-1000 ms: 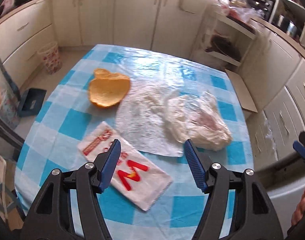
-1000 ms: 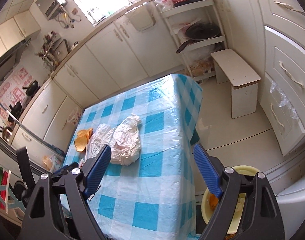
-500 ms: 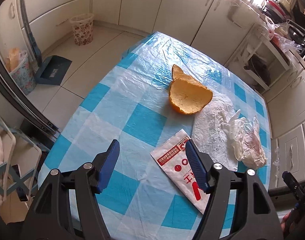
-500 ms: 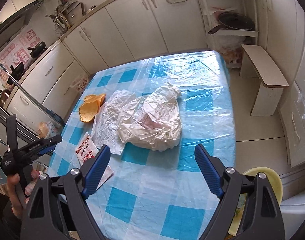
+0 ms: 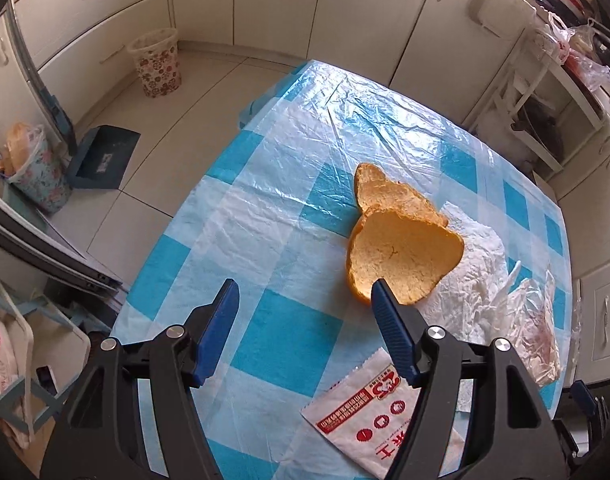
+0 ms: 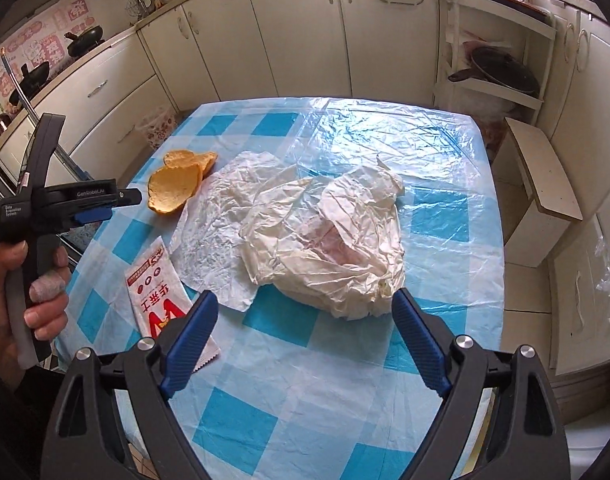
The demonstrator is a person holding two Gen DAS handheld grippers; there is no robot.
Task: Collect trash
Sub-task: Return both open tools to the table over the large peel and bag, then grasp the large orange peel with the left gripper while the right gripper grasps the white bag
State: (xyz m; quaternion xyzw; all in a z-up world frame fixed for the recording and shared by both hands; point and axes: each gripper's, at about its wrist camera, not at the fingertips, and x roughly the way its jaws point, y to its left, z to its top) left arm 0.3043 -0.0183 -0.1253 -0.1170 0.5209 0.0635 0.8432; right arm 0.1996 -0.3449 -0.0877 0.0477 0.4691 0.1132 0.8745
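Note:
On the blue-checked table point(image 6: 337, 380) lie orange peels point(image 5: 401, 256) point(image 6: 173, 188), a flat white paper sheet point(image 6: 213, 232), a crumpled white plastic wrapper point(image 6: 337, 248) point(image 5: 537, 332) and a red-and-white printed packet point(image 5: 377, 412) point(image 6: 157, 292). My left gripper point(image 5: 305, 296) is open and empty, above the table just left of the peels; it also shows in the right wrist view point(image 6: 105, 204), held by a hand. My right gripper point(image 6: 305, 312) is open and empty, hovering just in front of the crumpled wrapper.
A floral waste basket point(image 5: 157, 62) stands on the floor by the cabinets, with a blue dustpan point(image 5: 103, 156) and a bagged floral bin point(image 5: 33, 176) nearer. A white stool point(image 6: 541, 184) and a shelf rack with a pan point(image 6: 501, 68) stand right of the table.
The left gripper has swung left and forward, from over the packet to beside the orange peels. The right gripper has moved in over the table toward the crumpled wrapper.

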